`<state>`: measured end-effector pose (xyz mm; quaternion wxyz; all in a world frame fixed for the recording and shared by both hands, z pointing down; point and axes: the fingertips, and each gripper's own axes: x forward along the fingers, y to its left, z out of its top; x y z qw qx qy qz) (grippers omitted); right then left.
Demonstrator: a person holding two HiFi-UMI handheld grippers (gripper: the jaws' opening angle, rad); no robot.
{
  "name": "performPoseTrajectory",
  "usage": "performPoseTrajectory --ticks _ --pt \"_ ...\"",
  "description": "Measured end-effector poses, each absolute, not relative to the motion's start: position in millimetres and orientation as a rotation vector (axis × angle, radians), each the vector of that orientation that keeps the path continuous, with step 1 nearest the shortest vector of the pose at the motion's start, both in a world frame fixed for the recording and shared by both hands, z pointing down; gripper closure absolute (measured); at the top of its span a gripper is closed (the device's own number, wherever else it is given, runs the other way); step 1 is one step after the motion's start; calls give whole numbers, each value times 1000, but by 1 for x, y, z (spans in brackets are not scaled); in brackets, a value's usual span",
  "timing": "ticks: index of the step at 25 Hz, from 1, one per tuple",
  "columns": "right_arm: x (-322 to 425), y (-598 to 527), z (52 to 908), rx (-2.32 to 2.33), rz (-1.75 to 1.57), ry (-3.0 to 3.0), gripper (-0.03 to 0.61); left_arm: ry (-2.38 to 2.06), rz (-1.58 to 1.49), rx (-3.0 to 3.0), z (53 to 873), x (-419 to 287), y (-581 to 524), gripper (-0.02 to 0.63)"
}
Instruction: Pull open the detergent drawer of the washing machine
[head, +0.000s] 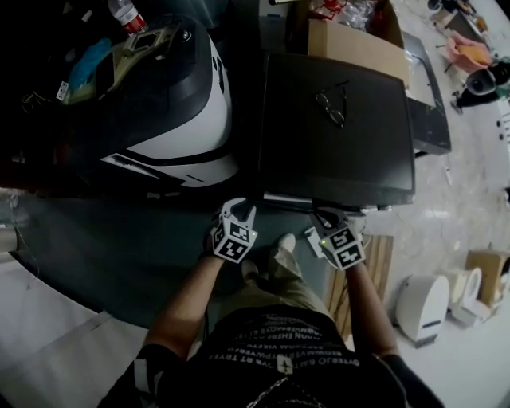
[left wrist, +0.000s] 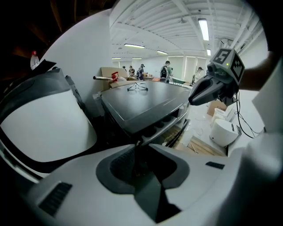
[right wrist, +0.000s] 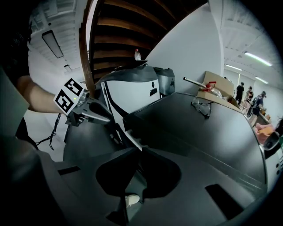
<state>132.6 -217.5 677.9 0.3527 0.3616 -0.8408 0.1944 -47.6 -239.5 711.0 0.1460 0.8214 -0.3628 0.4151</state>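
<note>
The washing machine [head: 335, 127] is a dark grey box seen from above, and its front edge faces me. Its front panel [left wrist: 161, 126] shows as a dark strip with recesses below the lid. I cannot make out the detergent drawer as a separate part. My left gripper [head: 241, 207] hovers just off the machine's front left corner, its jaws spread in a narrow V with nothing between them. In the left gripper view the left gripper [left wrist: 142, 143] points at that front panel. My right gripper [head: 324, 215] is at the front edge further right. Its jaws [right wrist: 140, 149] meet at the tips and hold nothing.
A pair of glasses [head: 331, 107] lies on the machine's lid. A white and black machine [head: 175, 103] stands close on the left, with a water bottle [head: 127, 14] behind it. A cardboard box [head: 358, 48] sits at the back. A wooden pallet [head: 374, 263] and a white appliance [head: 422, 307] are on the floor to the right.
</note>
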Motion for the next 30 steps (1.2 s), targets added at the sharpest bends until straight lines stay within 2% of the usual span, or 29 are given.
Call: performPoseTrajectory --ticks 3,6,30 --pt "133 -214 692 902 507 -2121 570 -977 1246 2339 728 -47 -234 512" --pt "134 -216 705 864 522 -2076 476 -932 1294 2331 739 -44 -238 495" --pt "138 -214 751 876 639 -1976 477 -830 1373 2258 774 -33 -238 500"
